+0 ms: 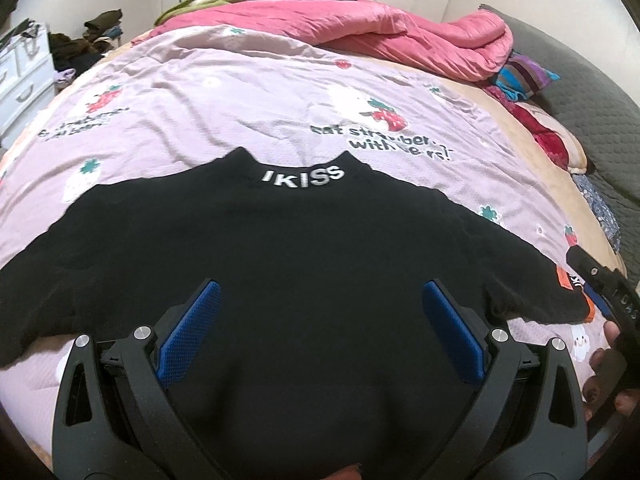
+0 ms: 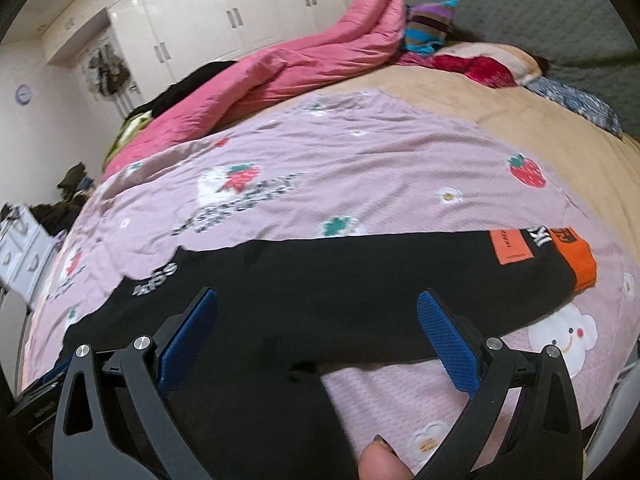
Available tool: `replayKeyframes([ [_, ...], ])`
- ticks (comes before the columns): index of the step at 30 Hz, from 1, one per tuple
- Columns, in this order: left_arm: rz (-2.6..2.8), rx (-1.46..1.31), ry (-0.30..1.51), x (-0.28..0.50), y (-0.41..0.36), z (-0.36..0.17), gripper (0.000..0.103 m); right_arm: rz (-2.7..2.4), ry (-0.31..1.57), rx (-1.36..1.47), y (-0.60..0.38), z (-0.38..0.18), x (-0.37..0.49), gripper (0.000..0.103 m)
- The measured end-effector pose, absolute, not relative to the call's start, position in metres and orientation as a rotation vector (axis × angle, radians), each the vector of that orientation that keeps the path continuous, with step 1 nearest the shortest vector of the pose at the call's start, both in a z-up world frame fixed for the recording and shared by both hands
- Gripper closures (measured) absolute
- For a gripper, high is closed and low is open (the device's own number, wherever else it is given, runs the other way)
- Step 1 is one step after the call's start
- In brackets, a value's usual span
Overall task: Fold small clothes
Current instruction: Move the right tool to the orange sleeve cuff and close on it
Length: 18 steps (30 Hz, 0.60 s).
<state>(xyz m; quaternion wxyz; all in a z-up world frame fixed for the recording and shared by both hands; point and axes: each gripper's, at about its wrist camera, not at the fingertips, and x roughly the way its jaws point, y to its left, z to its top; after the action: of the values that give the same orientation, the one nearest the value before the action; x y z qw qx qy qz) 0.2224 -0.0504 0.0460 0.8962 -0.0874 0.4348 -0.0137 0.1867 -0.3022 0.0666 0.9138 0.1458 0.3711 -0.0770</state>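
A small black long-sleeved top with white "IKISS" lettering at the collar lies spread flat on a lilac strawberry-print bedsheet. My left gripper is open, its blue pads over the body of the top. My right gripper is open over the top's right sleeve, which ends in an orange cuff with orange patches. The right gripper also shows at the right edge of the left wrist view.
A pink quilt is bunched at the far side of the bed. Striped and red cloths and a grey headboard are at the right. White drawers and a clothes pile stand at the left. White wardrobes line the wall.
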Motion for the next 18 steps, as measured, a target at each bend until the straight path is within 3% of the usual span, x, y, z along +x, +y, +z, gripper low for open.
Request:
replayKeyframes([
  [18,-0.015,-0.171,0.946,0.266,-0.069,0.016,0.008,-0.529,0.78,0.545,-0.427,0.024,0.163,0.004],
])
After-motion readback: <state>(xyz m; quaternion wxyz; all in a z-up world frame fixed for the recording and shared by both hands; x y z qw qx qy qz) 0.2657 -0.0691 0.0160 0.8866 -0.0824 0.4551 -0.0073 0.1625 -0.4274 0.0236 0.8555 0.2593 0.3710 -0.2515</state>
